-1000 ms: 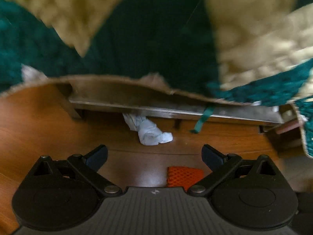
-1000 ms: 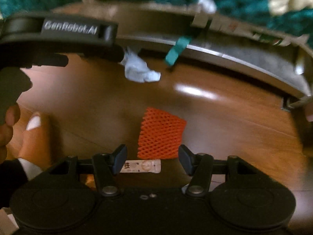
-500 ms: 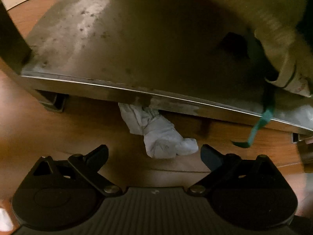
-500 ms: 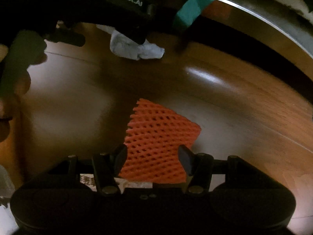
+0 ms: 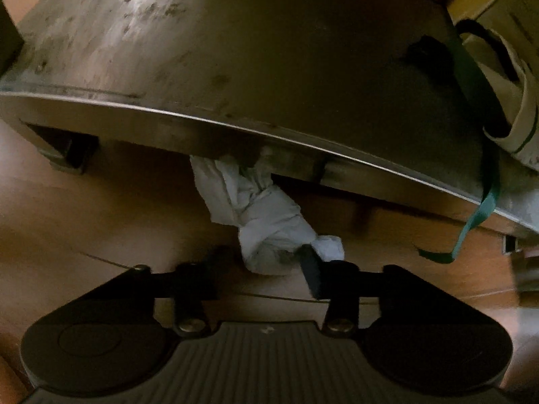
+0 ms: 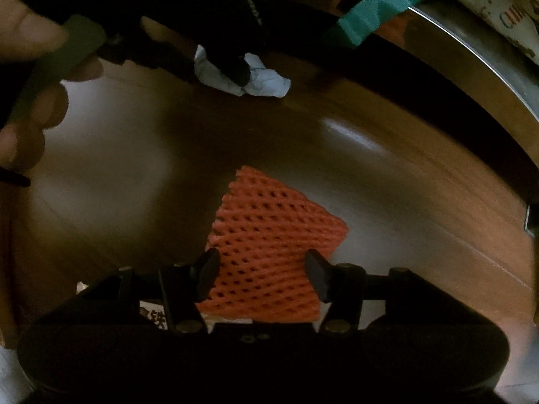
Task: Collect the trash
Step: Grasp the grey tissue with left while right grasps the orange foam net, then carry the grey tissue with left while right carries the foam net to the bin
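A crumpled white tissue (image 5: pixel 269 222) lies on the wooden floor, its far end tucked under a metal base (image 5: pixel 235 67). My left gripper (image 5: pixel 266 262) points steeply down at its near end. Its jaws are closing, and the right fingertip (image 5: pixel 310 262) digs into the paper. The right wrist view shows the same tissue (image 6: pixel 266 82) with a dark finger across it. An orange foam net (image 6: pixel 269 235) lies flat on the floor. My right gripper (image 6: pixel 262 272) hangs straight down over it. Its jaws are closing slowly with the net's near part between them, and the pads are not squeezing it.
The metal base overhangs the floor close ahead. A green strap (image 5: pixel 485 208) dangles from its edge, also in the right wrist view as the strap (image 6: pixel 374 10). A printed white packet (image 6: pixel 153 313) lies under the right gripper. A person's hand (image 6: pixel 23 33) holds the left tool.
Both grippers have come down toward the floor. The left jaws went from wide open to narrow around the tissue's end. The right gripper moved over the orange net.
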Action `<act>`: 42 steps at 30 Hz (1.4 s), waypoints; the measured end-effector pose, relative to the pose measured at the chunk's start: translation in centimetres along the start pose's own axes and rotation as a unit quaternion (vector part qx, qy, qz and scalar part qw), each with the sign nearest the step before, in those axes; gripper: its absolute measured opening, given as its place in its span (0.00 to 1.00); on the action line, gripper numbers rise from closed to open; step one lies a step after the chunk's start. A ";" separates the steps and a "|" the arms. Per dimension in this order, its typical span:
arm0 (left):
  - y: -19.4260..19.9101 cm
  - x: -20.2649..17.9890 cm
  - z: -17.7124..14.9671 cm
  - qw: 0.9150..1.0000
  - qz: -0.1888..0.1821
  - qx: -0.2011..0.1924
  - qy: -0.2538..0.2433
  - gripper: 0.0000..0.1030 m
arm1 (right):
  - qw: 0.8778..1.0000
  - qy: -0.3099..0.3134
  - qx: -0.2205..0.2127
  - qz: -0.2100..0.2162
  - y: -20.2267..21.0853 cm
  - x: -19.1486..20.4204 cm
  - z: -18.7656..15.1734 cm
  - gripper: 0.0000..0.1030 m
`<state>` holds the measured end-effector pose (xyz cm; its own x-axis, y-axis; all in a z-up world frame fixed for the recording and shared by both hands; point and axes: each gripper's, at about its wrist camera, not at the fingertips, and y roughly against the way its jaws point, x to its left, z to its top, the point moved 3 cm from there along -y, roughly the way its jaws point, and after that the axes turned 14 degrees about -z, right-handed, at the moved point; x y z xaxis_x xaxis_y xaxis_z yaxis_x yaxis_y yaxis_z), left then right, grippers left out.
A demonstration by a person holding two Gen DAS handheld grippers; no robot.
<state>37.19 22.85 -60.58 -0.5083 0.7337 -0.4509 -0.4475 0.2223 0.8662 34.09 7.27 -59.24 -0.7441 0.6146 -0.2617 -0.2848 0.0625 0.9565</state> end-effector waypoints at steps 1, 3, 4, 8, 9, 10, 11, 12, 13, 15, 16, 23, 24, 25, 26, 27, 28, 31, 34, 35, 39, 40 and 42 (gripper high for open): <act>0.0 0.1 0.0 1.000 -0.005 0.001 0.004 0.33 | 1.000 0.000 -0.001 -0.003 0.0 0.0 0.1 0.38; 0.0 0.0 -0.1 1.000 -0.002 0.002 0.003 0.33 | 1.000 0.004 -0.003 -0.026 0.0 -0.2 0.1 0.26; -0.1 0.0 0.0 1.000 -0.003 0.004 0.005 0.32 | 1.000 0.000 0.000 -0.022 0.3 -0.3 0.4 0.25; 0.0 -0.1 -0.1 1.000 -0.010 0.003 0.012 0.27 | 1.000 -0.002 0.006 -0.017 0.7 -1.0 0.6 0.08; 0.2 0.1 0.0 1.000 -0.011 0.003 0.012 0.25 | 1.000 -0.003 0.006 -0.017 0.9 -1.2 0.6 0.07; 0.3 0.1 -0.1 1.000 -0.012 0.003 0.011 0.24 | 1.000 -0.004 0.002 -0.018 1.4 -1.3 0.6 0.06; 1.1 -0.1 0.3 1.000 -0.012 0.004 0.009 0.24 | 1.000 -0.005 0.000 -0.019 1.9 -1.5 0.6 0.06; 1.2 0.0 0.2 1.000 -0.010 0.005 0.007 0.23 | 1.000 -0.006 0.000 -0.020 2.3 -1.9 0.5 0.06; 1.6 0.0 0.0 1.000 -0.008 0.007 0.010 0.23 | 1.000 -0.009 0.003 -0.023 2.7 -2.2 0.3 0.06; 2.5 0.1 -0.3 1.000 -0.006 0.003 0.015 0.23 | 0.999 -0.018 0.004 -0.029 3.7 -2.9 0.1 0.06; 3.0 0.1 -0.4 1.000 -0.006 0.003 0.018 0.23 | 0.999 -0.023 0.007 -0.031 4.2 -3.5 -0.2 0.06; 8.4 -1.6 -2.3 1.000 -0.002 0.008 0.023 0.18 | 0.997 -0.052 -0.003 -0.052 11.5 -6.1 -0.3 0.06; 9.5 -2.0 -2.6 1.000 -0.003 0.010 0.021 0.18 | 0.997 -0.054 -0.008 -0.056 12.8 -6.5 -0.4 0.06; 10.8 -2.6 -3.0 1.000 -0.001 0.011 0.016 0.18 | 0.997 -0.057 -0.017 -0.057 14.4 -7.0 -0.4 0.06; 11.8 -3.0 -3.4 1.000 -0.002 0.010 0.011 0.18 | 0.996 -0.058 -0.026 -0.057 15.4 -7.5 -0.5 0.06; 12.8 -3.3 -3.6 1.000 -0.005 0.010 0.005 0.18 | 0.996 -0.059 -0.036 -0.060 16.7 -7.9 -0.6 0.06; 14.0 -3.7 -3.9 1.000 -0.004 0.010 0.002 0.18 | 0.995 -0.060 -0.044 -0.065 18.1 -8.4 -0.8 0.06; 17.0 -4.7 -4.8 1.000 -0.005 0.003 0.003 0.17 | 0.992 -0.075 -0.069 -0.068 22.2 -9.7 -1.7 0.06; 19.7 -5.5 -5.6 1.000 -0.014 -0.009 -0.003 0.17 | 0.989 -0.097 -0.088 -0.069 25.8 -11.1 -2.8 0.06; 20.2 -5.9 -5.6 1.000 -0.017 -0.015 -0.004 0.17 | 0.987 -0.106 -0.095 -0.072 27.0 -11.4 -3.1 0.06; 25.3 -8.1 -5.7 0.999 -0.036 -0.037 -0.009 0.16 | 0.979 -0.135 -0.134 -0.071 32.4 -13.3 -4.3 0.06; 26.6 -8.7 -5.7 0.998 -0.043 -0.044 -0.012 0.16 | 0.977 -0.138 -0.146 -0.073 33.7 -13.5 -4.4 0.06; 29.6 -10.3 -5.9 0.996 -0.059 -0.062 -0.025 0.16 | 0.972 -0.143 -0.171 -0.080 36.3 -14.5 -4.9 0.06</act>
<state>24.82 18.05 -31.59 -0.4109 0.7388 -0.5341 -0.5906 0.2306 0.7733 31.59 -3.18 -21.34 -0.4897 0.8145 -0.3113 -0.6033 -0.0587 0.7953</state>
